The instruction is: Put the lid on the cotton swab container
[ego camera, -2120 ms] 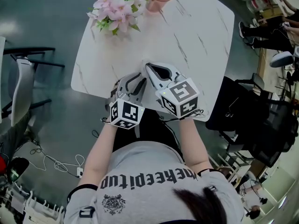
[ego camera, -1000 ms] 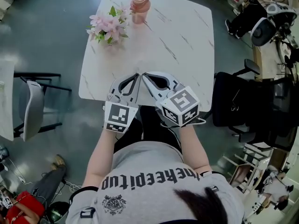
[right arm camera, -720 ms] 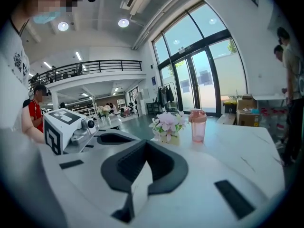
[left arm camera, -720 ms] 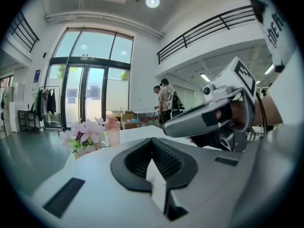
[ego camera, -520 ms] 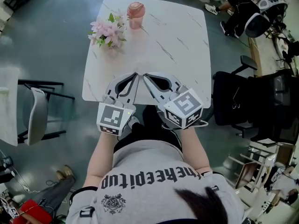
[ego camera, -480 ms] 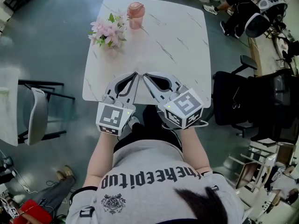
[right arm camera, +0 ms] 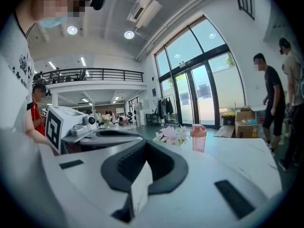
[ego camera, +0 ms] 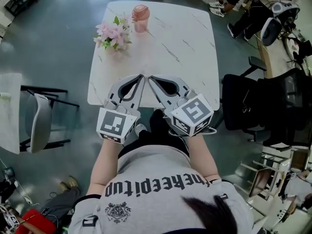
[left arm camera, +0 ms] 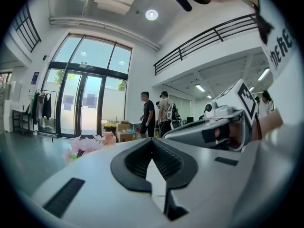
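Though the left hand-held gripper (ego camera: 142, 76) and the right hand-held gripper (ego camera: 149, 77) have risen since a second ago, both are closed tight and empty over the counter's (ego camera: 195, 57) near edge. At its far end the pink container (ego camera: 141, 17) stands upright, long axis vertical, beside the flowers (ego camera: 113, 33).

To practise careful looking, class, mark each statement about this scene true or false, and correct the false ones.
1. The flowers and the pink cup stand at the far end of the table. True.
2. The left gripper holds the pink cup. False: its jaws are together on nothing, and the cup stands far off on the table.
3. The right gripper is shut and empty. True.
4. The pink cup lies on its side. False: it stands upright.
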